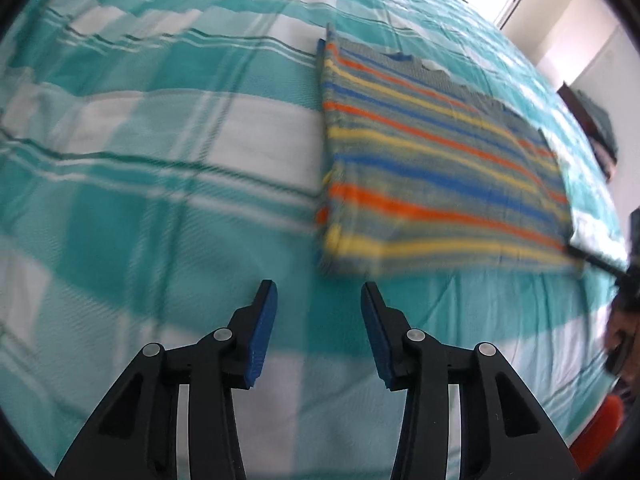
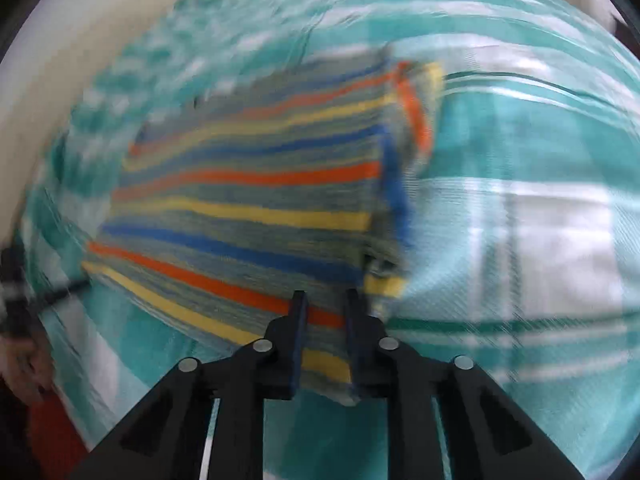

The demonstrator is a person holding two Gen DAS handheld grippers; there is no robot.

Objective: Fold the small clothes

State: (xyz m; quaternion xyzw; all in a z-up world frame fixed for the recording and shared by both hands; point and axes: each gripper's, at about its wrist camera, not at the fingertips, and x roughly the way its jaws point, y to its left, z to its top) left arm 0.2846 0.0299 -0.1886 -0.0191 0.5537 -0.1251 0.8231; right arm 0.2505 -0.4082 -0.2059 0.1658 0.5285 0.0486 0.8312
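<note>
A folded garment (image 1: 440, 152) striped grey, orange, yellow and blue lies flat on the teal and white checked bedspread (image 1: 160, 160). My left gripper (image 1: 320, 292) hangs open just short of the garment's near left corner, with nothing between its blue pads. In the right wrist view the garment (image 2: 248, 208) is blurred and its near edge runs between the fingers of my right gripper (image 2: 326, 304), which close on it, the cloth filling the narrow gap. From the left wrist view the right gripper shows only as a dark finger (image 1: 596, 260) at the garment's right corner.
The bedspread (image 2: 520, 220) stretches wide to the left of the garment. A pale wall (image 2: 80, 40) borders the bed beyond it. Dark furniture (image 1: 592, 120) stands past the bed's far right edge. A person's hand (image 2: 24, 360) and something orange (image 1: 600, 428) sit at the near edge.
</note>
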